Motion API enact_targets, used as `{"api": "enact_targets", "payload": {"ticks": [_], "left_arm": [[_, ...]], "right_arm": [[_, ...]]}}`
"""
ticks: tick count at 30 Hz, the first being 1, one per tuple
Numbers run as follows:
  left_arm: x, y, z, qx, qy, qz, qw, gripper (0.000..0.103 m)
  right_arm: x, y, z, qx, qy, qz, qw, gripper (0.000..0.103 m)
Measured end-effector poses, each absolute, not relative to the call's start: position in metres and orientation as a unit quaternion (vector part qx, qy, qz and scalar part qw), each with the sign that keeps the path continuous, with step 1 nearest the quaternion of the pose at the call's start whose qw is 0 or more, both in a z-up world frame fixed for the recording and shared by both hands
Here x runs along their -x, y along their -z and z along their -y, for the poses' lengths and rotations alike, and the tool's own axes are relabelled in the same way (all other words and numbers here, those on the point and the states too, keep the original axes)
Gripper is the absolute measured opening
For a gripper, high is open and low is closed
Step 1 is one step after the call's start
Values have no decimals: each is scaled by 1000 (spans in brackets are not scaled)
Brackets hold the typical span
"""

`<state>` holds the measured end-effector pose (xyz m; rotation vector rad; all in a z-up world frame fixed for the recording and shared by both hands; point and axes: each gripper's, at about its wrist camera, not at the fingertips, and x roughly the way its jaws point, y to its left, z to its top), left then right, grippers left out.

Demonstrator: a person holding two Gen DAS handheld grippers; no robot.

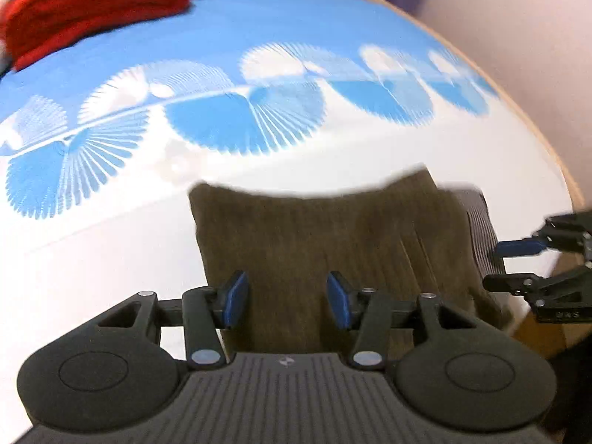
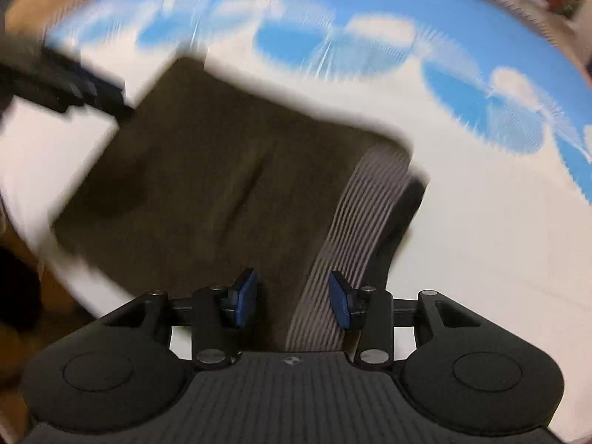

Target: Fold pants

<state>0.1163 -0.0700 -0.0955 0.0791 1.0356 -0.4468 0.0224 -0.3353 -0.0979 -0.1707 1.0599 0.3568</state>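
The brown pants (image 1: 325, 244) lie folded in a compact rectangle on the white and blue cloth (image 1: 111, 229). Their grey ribbed waistband (image 1: 483, 236) shows at the right edge. My left gripper (image 1: 288, 298) is open, its blue pads either side of the pants' near edge, holding nothing. In the right wrist view the pants (image 2: 207, 185) fill the middle, with the waistband (image 2: 355, 222) running toward me. My right gripper (image 2: 292, 298) is open above the waistband end. The right gripper also shows in the left wrist view (image 1: 518, 262), open beside the waistband. The left gripper shows blurred in the right wrist view (image 2: 85, 88).
A red folded garment (image 1: 92, 11) lies at the far left of the cloth. The table's wooden edge (image 1: 547, 140) curves along the right, with a wall behind. Both views are motion-blurred.
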Motion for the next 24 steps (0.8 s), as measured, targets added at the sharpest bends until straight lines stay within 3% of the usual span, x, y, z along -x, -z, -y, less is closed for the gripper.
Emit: {"api": "enact_targets", "payload": {"ticks": [3, 6, 10, 12, 24], "left_arm": [[-125, 95, 78, -36, 201, -474, 857, 27], [-139, 98, 83, -43, 183, -471, 862, 20], [-159, 118, 82, -62, 143, -505, 849, 19], [-165, 127, 79, -56, 136, -522, 840, 20], [-176, 132, 71, -51, 165, -527, 832, 23]], "right_arm": [[-37, 84, 344, 32, -132, -457, 879, 46], [-52, 83, 350, 23, -77, -438, 895, 46], [-74, 98, 357, -9, -20, -460, 887, 47], [-82, 114, 363, -31, -3, -485, 874, 56], [-108, 130, 371, -57, 16, -505, 861, 81]]}}
